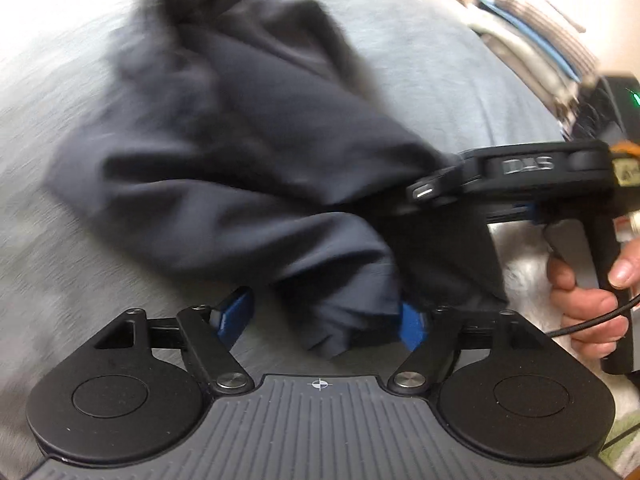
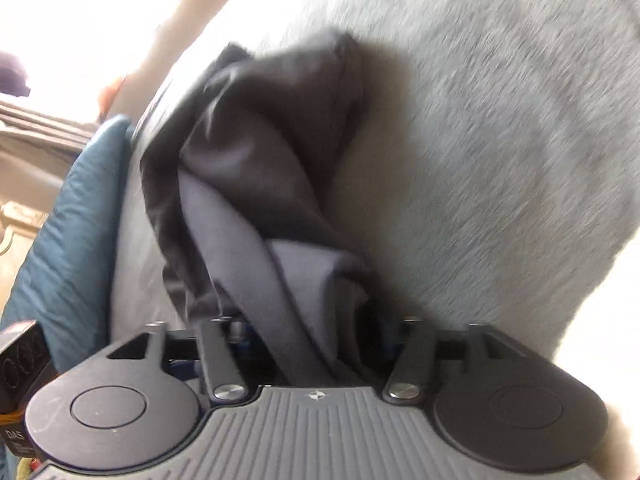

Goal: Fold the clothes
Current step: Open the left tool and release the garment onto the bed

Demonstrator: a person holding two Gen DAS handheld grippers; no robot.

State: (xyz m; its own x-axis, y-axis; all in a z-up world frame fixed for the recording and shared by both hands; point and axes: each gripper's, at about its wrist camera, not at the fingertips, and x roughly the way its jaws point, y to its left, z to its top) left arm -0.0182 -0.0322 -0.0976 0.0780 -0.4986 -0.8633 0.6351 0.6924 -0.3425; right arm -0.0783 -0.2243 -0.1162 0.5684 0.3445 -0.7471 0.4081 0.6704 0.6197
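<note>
A dark navy garment (image 1: pixel 224 132) lies crumpled on a light grey fleecy cover (image 1: pixel 60 80). In the left wrist view its near end droops between the blue fingertips (image 1: pixel 234 312) of my left gripper (image 1: pixel 322 320), whose jaws stand wide open; the cloth brushes only the right one. My right gripper (image 1: pixel 440 192) comes in from the right, its tip at the garment's edge, held by a hand (image 1: pixel 588 304). In the right wrist view the garment (image 2: pixel 256 152) bunches up and runs loosely down into the wide gap of the right gripper (image 2: pixel 312 332), hiding its fingertips.
A stack of folded striped and pale clothes (image 1: pixel 540 40) sits at the far right of the cover. A teal cushion (image 2: pixel 72 208) borders the cover (image 2: pixel 500 140) on the left in the right wrist view. Both views are blurred.
</note>
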